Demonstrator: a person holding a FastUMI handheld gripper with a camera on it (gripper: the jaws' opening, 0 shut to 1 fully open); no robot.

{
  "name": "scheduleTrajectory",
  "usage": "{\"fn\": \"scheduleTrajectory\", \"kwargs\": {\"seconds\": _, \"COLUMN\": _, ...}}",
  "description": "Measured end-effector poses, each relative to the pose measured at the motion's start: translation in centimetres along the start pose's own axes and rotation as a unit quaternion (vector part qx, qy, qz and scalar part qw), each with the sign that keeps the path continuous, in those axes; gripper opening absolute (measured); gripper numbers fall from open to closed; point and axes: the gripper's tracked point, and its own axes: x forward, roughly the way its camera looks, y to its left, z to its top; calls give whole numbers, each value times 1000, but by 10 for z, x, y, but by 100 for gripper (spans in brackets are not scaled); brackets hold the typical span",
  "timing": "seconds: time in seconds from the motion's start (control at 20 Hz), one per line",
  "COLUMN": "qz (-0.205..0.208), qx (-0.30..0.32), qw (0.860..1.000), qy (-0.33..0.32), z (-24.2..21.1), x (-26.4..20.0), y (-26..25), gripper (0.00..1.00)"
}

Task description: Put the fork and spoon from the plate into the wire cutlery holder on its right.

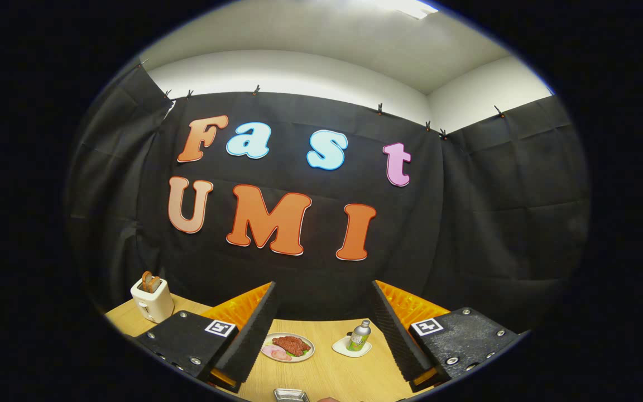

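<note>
The gripper (321, 324) is spread wide, holding nothing. Between its fingers on the wooden table (349, 374) sit a plate of meat (288, 347) and a small bottle (359, 335) on a saucer (351, 347). Nearest lies a metal tray's edge (291, 395). A toaster (152, 299) holding toast stands beyond the left finger.

Claw-mounted fisheye, facing booth wall
</note>
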Motion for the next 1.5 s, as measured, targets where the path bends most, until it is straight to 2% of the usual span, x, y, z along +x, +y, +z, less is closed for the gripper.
{"fn": "scheduleTrajectory", "kwargs": {"seconds": 0.95, "qz": 32, "qx": 21, "qw": 999, "qy": 33, "z": -30, "x": 24, "y": 30, "gripper": 99}}
{"fn": "scheduleTrajectory", "kwargs": {"seconds": 1.2, "qz": 39, "qx": 10, "qw": 999, "qy": 34, "z": -32, "x": 23, "y": 39, "gripper": 99}}
{"fn": "scheduleTrajectory", "kwargs": {"seconds": 1.5, "qz": 67, "qx": 14, "qw": 997, "qy": 37, "z": -42, "x": 23, "y": 73, "gripper": 99}}
